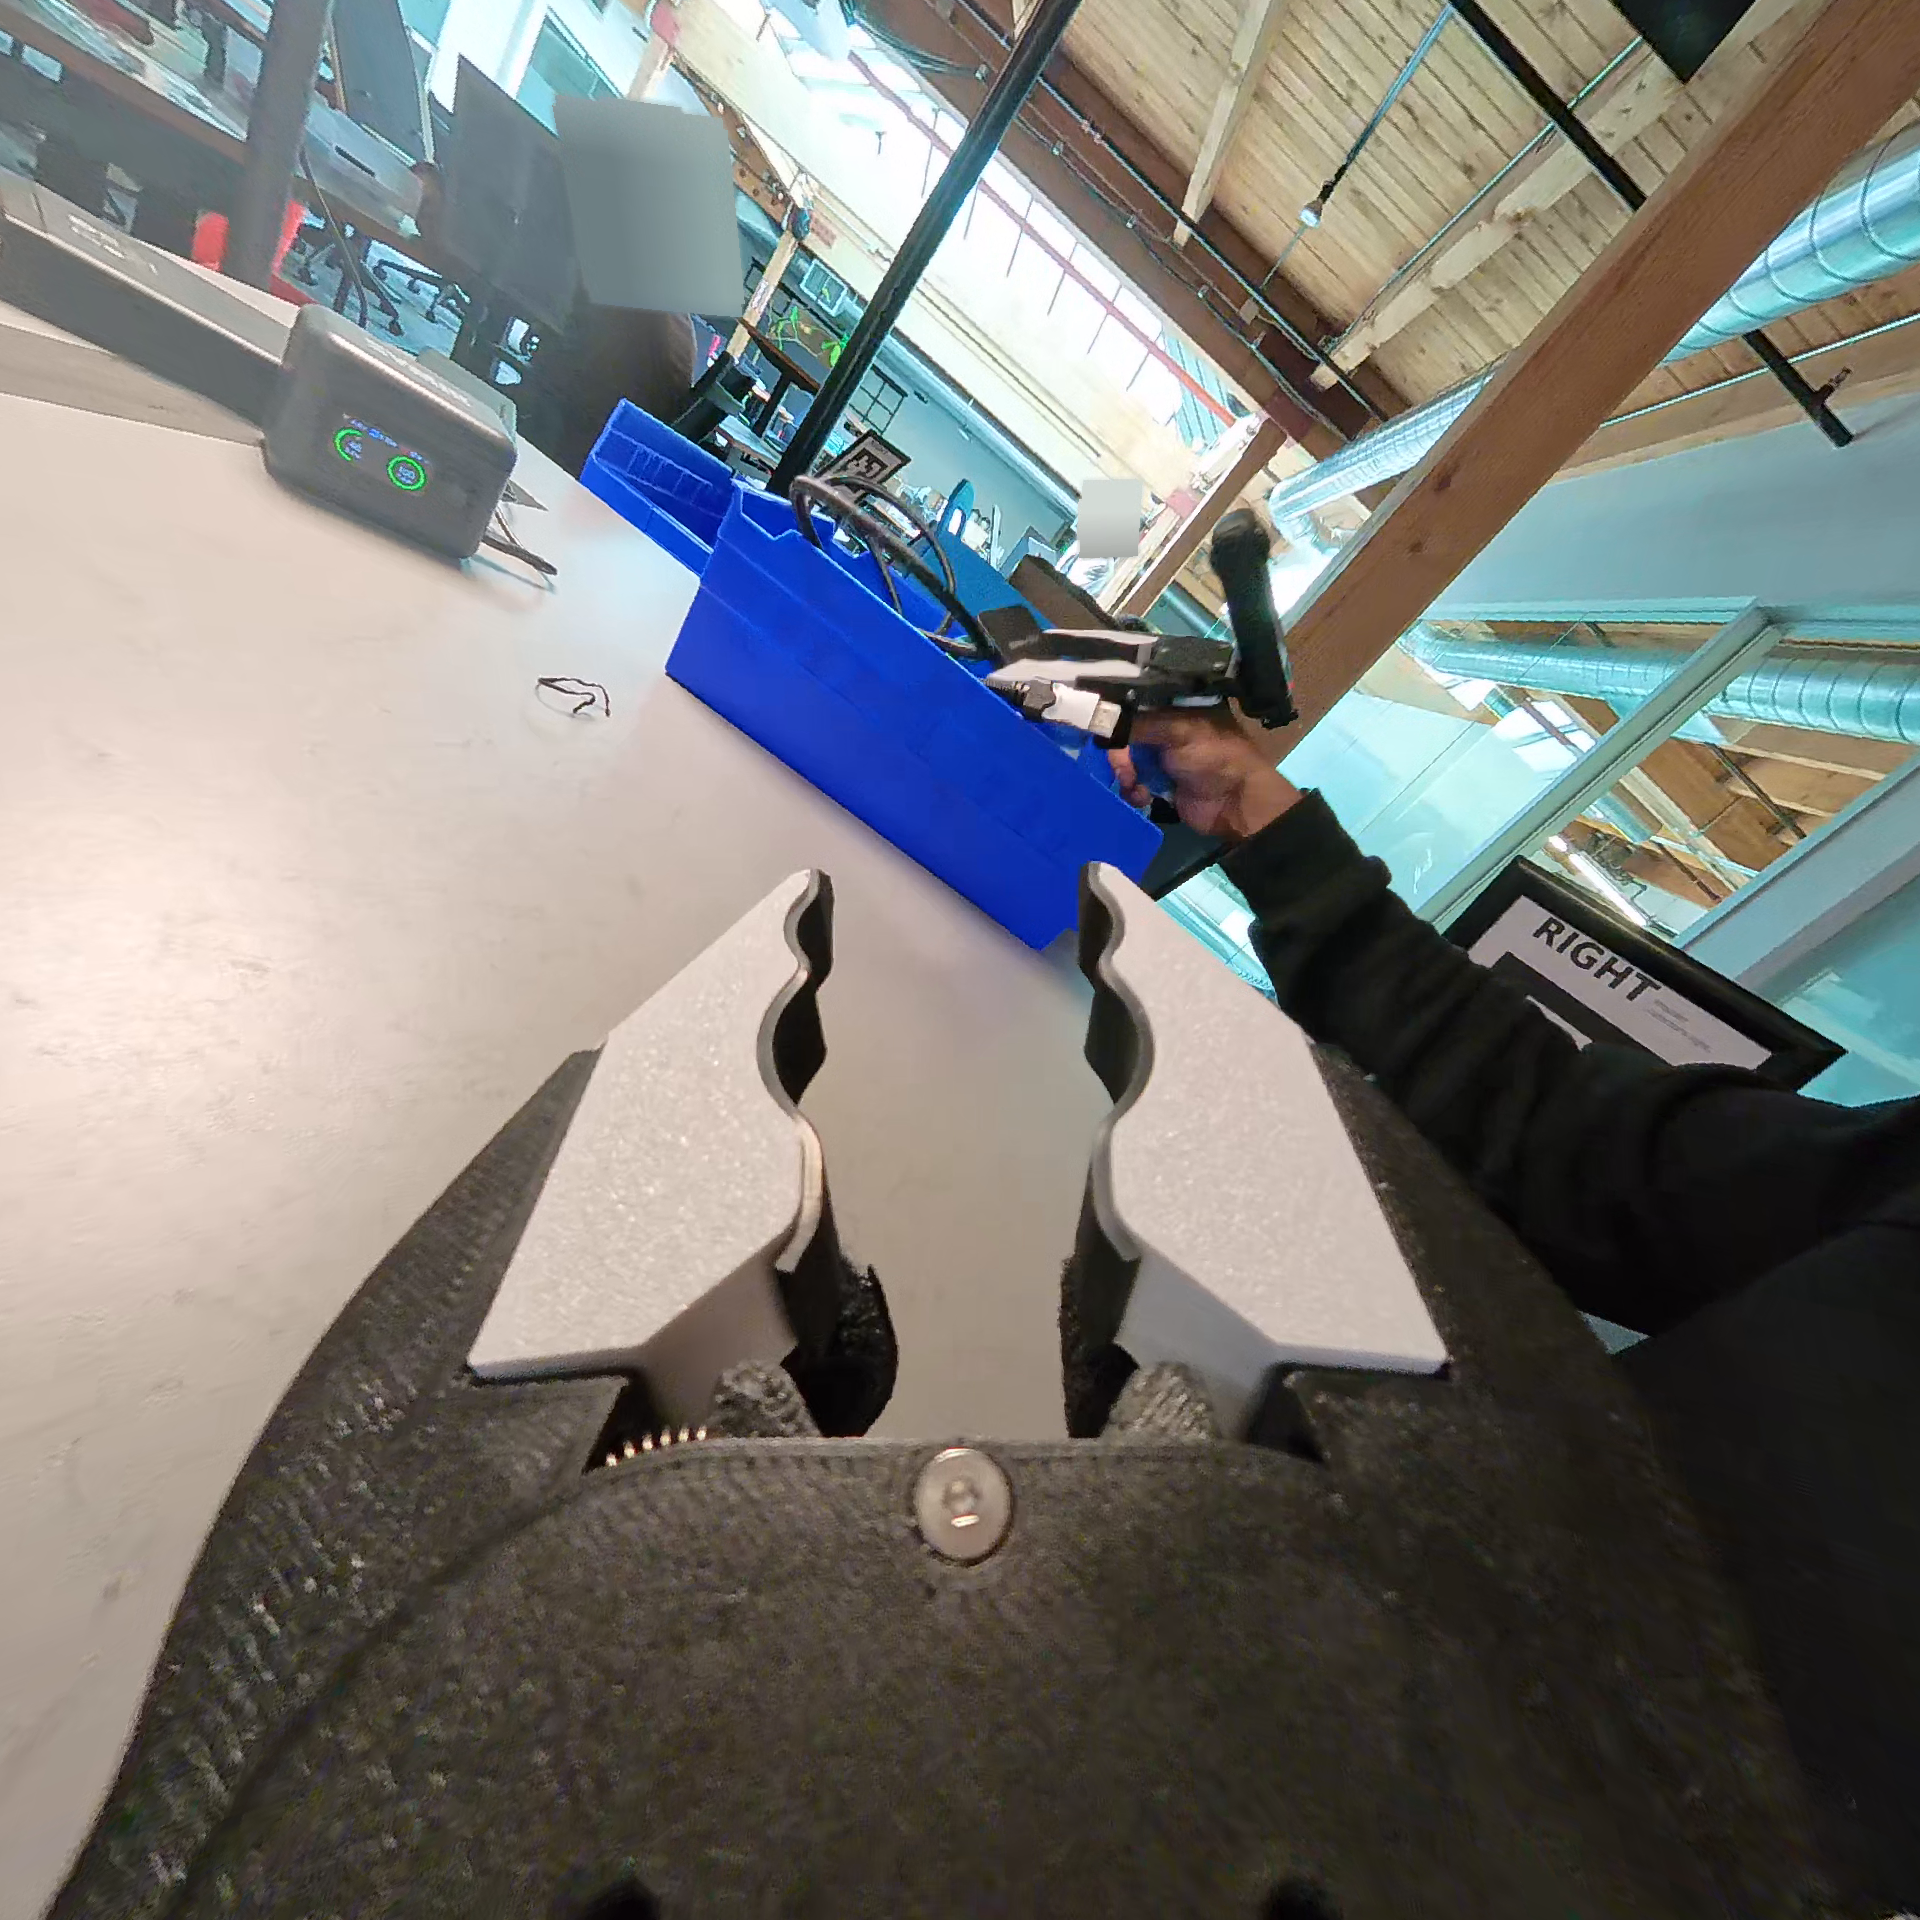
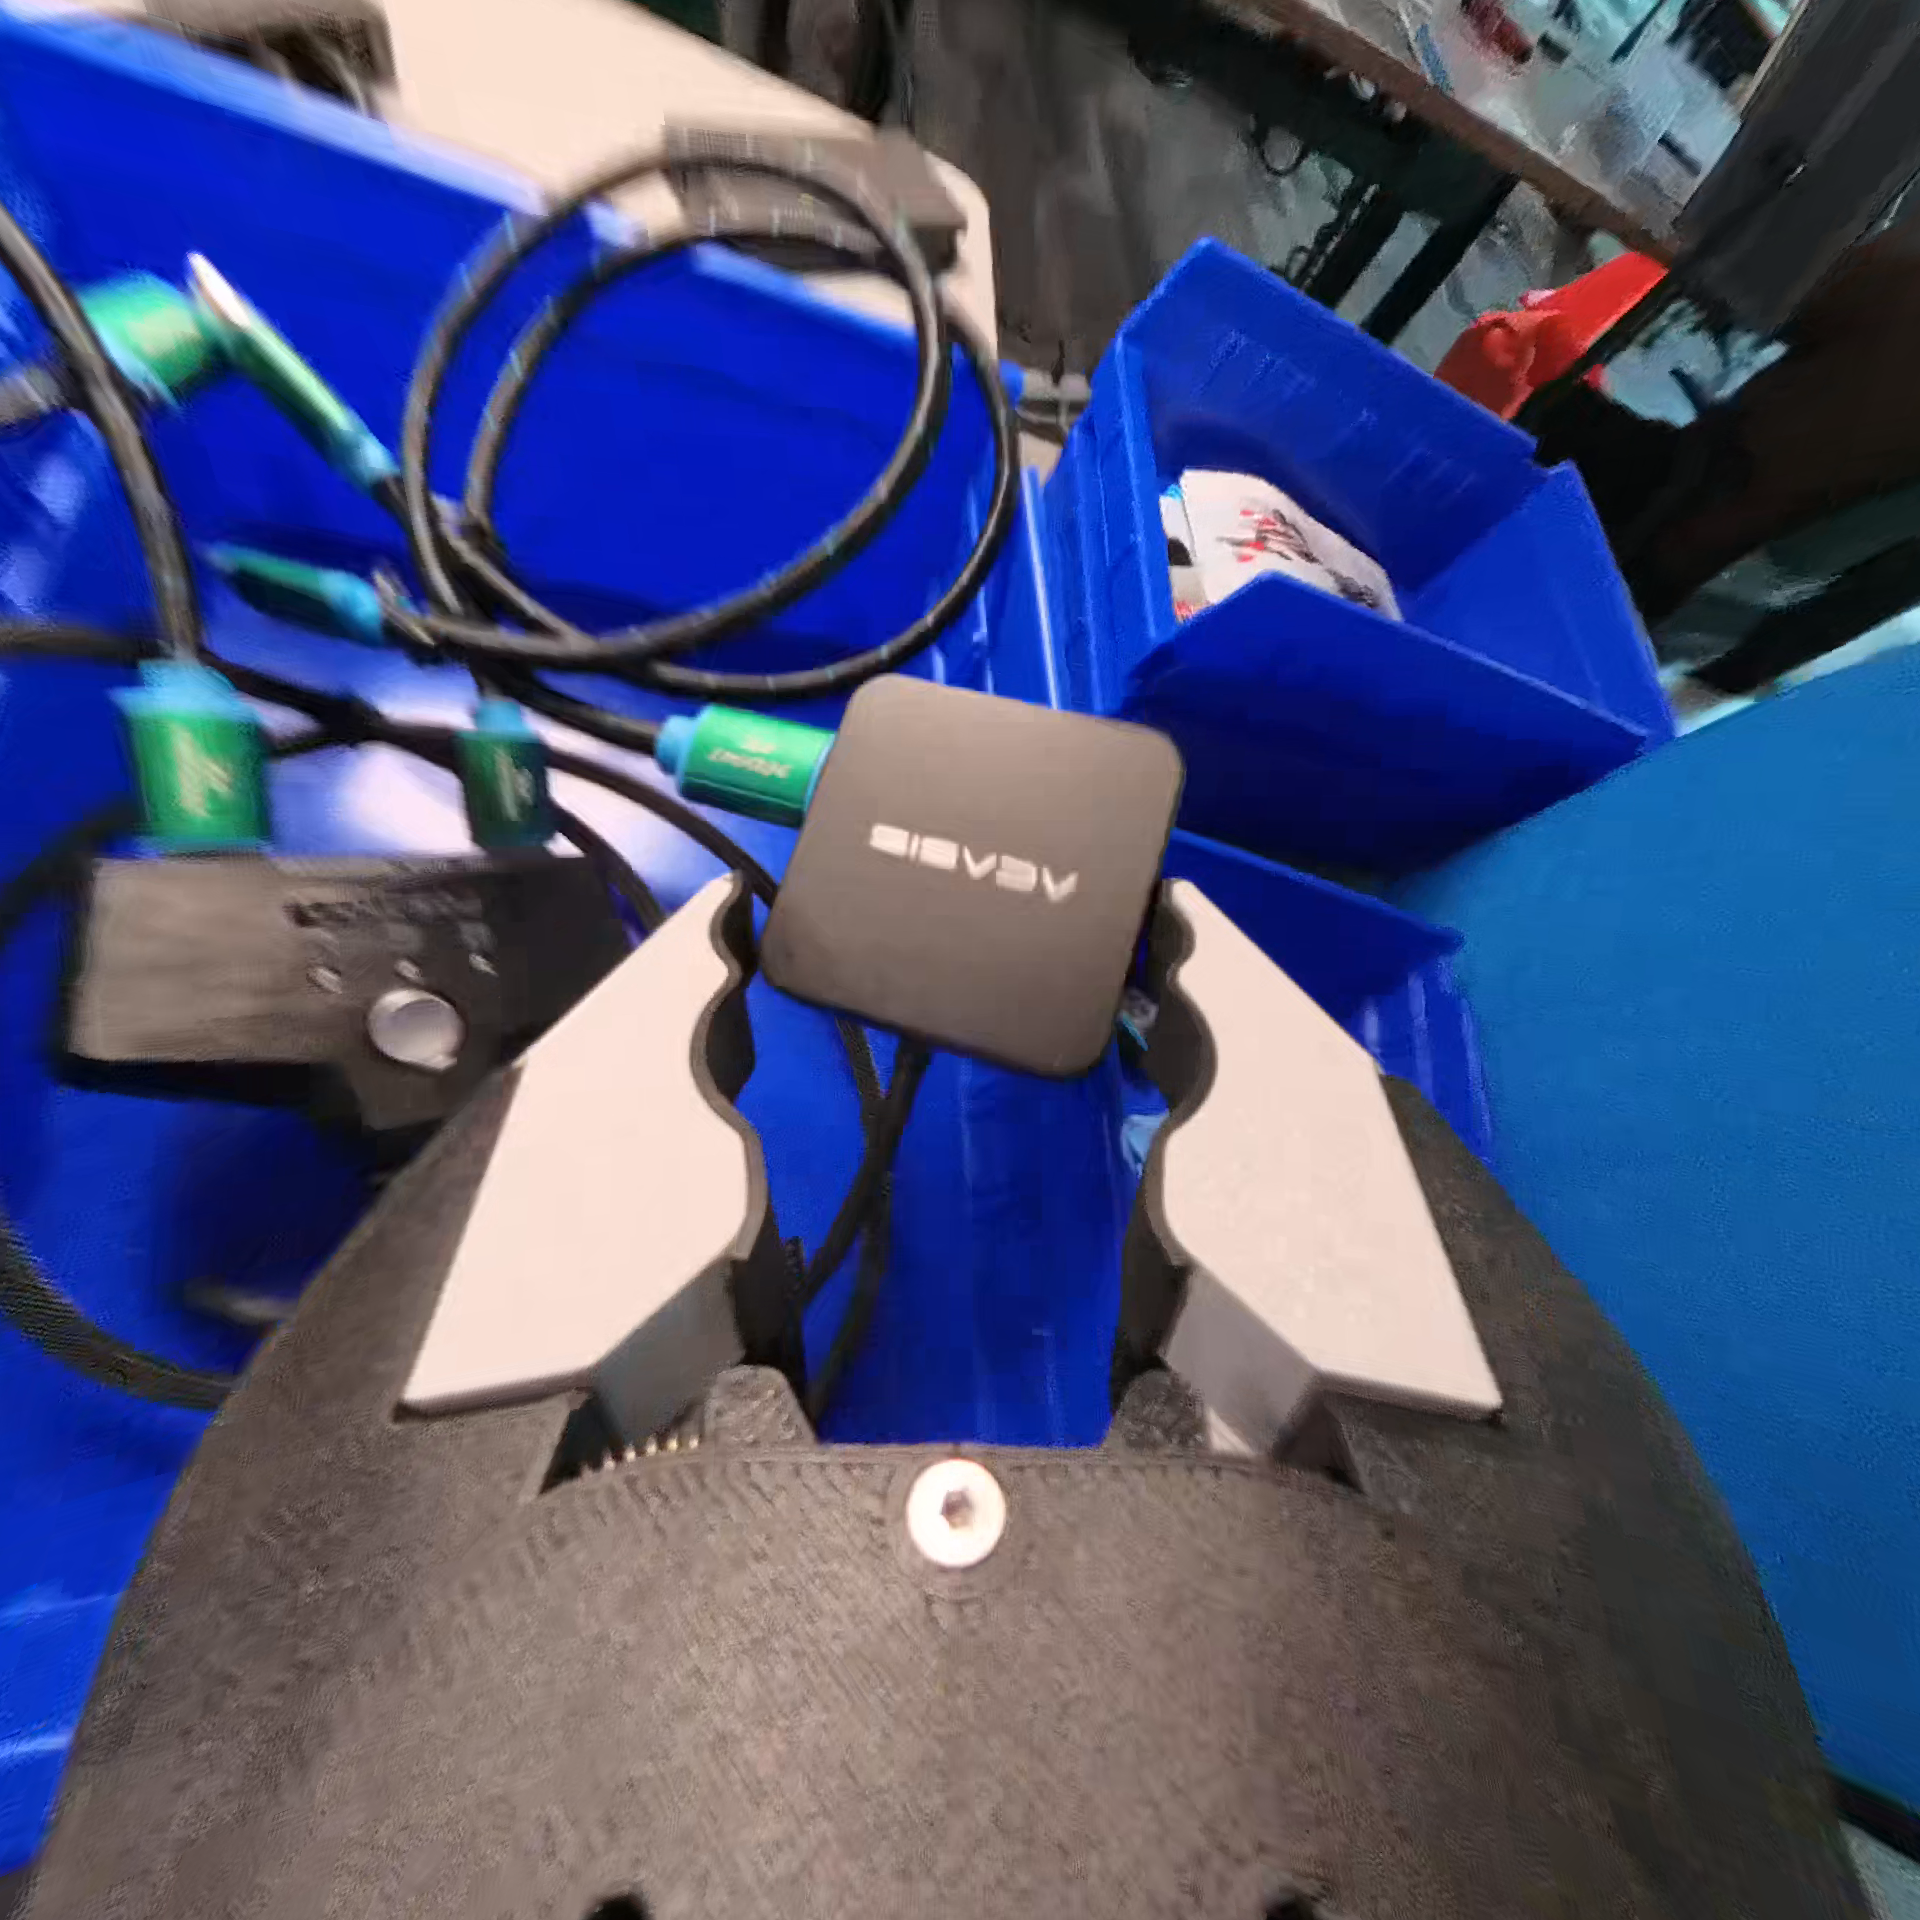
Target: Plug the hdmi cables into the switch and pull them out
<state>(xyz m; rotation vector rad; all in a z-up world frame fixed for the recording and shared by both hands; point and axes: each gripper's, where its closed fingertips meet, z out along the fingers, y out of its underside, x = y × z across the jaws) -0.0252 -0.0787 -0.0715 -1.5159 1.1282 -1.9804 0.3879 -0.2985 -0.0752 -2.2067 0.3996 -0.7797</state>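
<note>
While the right hand-held gripper (image 2: 940,914) hangs over the blue bin (image 2: 665,416), a small black square switch (image 2: 971,873) sits between its fingertips, tilted with one corner toward the camera and its flat printed face showing. The right fingertip (image 2: 1179,925) meets the switch's edge; the left fingertip (image 2: 727,914) appears just beside its lower-left corner, though blur leaves contact on that side uncertain, so a firm grip cannot be confirmed. One green-shelled hdmi plug (image 2: 748,764) is seated in the switch's left side, its long axis running left to right with the cord trailing left. A thin black lead (image 2: 873,1153) drops from the switch's underside between the fingers.

Left of it, a second black switch box (image 2: 312,966) with a round button lies flat in the bin, two green plugs (image 2: 197,774) standing upright at its top edge. Further green plugs and looped black cables (image 2: 935,436) crowd the space above and left. Behind and to the right, a smaller blue bin (image 2: 1351,582) holds a white object.

In the left wrist view, the left hand-held gripper (image 1: 956,894) hovers over the grey bench (image 1: 260,935), fingers spread and holding nothing. Far ahead a hand (image 1: 1205,774) in a dark sleeve carries the other gripper at the bin's near end. A black power unit (image 1: 390,436) with green rings stands at the bench's far left.
</note>
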